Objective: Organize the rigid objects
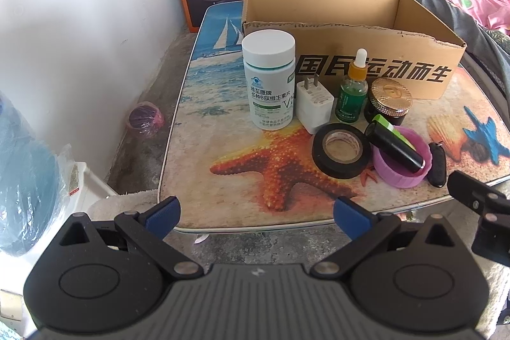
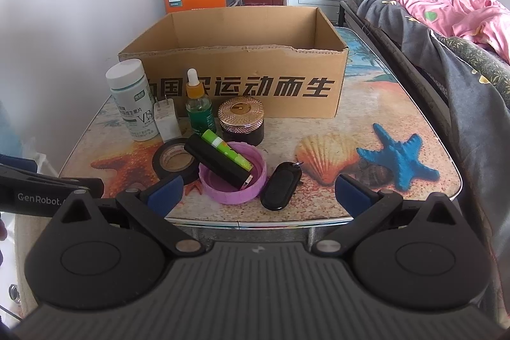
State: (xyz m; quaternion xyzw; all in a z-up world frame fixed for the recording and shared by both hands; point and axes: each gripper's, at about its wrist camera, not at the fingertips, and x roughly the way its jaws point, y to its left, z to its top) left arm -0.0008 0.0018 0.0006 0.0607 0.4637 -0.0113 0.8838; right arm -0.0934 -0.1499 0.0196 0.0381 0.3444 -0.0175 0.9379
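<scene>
While both grippers hover at the near edge of the table, nothing is held.
Left gripper (image 1: 256, 217): jaws spread wide and empty, blue-padded fingers above the table's near edge.
Right gripper (image 2: 256, 193): jaws spread wide and empty, just short of the purple lid.
Table (image 2: 366, 117): a glossy top printed with a beach scene of starfish and shells.
Open brown cardboard box (image 2: 242, 88): beyond both pairs of jaws, at the back of the table, with black lettering on its front wall.
White pill bottle with white cap (image 1: 269, 82): upright, ahead of the left jaws, in front of the box's left corner.
White plug-in charger (image 1: 314, 105): standing just right of the pill bottle, prongs up.
Green glass dropper bottle with orange collar (image 1: 352, 90): upright, right of the charger.
Dark jar with gold patterned lid (image 1: 389, 101): right of the dropper bottle.
Black roll of electrical tape (image 1: 341, 150): lying flat, ahead and right of the left jaws.
Shallow purple plastic lid (image 2: 232, 177): open side up, straight ahead of the right jaws, touching the tape.
Black cylinder (image 2: 218, 161): lying tilted across the purple lid.
Green tube (image 2: 226, 150): lying alongside the black cylinder.
Black oval key fob (image 2: 280, 185): flat on the table, just right of the purple lid, between the right gripper's fingers.
</scene>
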